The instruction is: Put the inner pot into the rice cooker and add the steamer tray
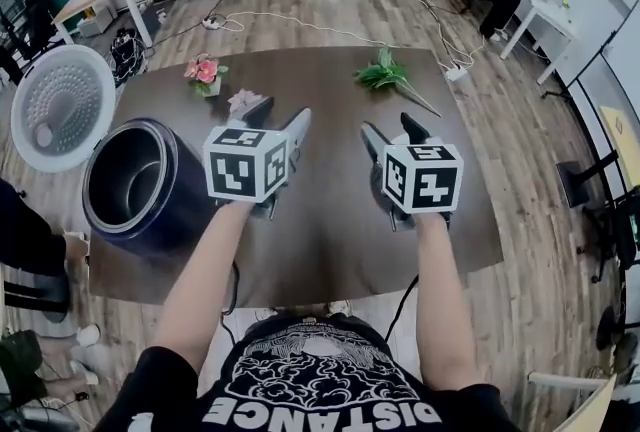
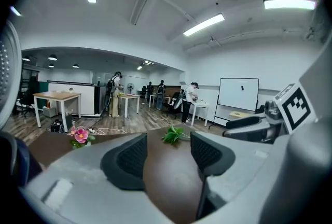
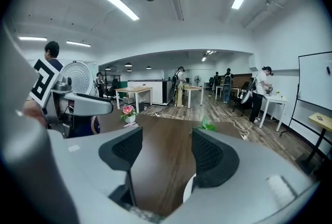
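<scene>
Grey left gripper (image 1: pixel 283 116) and right gripper (image 1: pixel 392 132) reach side by side, jaws open, empty; one rice cooker (image 1: pixel 178 205) at nine o'clock, one pink flower (image 1: pixel 203 72) at eleven

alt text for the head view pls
A person holds the left gripper and the right gripper side by side over a dark wooden table, both with jaws apart and empty. A dark rice cooker sits at the table's left edge with its white lid open; a pink flower and a green sprig sit farther back.
</scene>
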Motion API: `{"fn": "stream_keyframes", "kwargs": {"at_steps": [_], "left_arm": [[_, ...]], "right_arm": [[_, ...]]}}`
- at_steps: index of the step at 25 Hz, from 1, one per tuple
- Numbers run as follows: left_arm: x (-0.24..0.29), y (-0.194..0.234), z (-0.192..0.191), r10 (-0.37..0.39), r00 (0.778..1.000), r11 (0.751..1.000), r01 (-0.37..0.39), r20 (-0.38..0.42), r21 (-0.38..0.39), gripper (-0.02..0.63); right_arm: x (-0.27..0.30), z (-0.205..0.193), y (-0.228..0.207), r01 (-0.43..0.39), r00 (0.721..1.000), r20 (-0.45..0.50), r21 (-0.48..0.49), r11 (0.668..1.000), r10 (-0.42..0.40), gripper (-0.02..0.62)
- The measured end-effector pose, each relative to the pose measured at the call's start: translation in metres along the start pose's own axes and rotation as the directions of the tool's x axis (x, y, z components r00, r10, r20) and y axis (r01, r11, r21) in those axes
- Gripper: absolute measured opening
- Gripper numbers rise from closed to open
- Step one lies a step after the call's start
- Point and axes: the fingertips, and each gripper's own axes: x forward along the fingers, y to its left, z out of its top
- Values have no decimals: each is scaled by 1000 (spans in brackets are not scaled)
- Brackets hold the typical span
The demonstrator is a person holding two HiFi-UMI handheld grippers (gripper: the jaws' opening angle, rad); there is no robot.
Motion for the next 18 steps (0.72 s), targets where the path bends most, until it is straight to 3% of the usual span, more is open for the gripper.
{"fn": "stream_keyframes", "kwargs": {"at_steps": [10, 18], "left_arm": [[50, -88, -13, -167, 985, 986, 167, -39, 9, 299], [82, -137, -35, -231, 970, 973, 231, -76, -8, 318]], "right_arm": [[-56, -26, -86, 149, 989, 8, 80, 986, -150, 311], [-82, -57, -139, 213, 977, -12, 131, 968, -214, 321]]}}
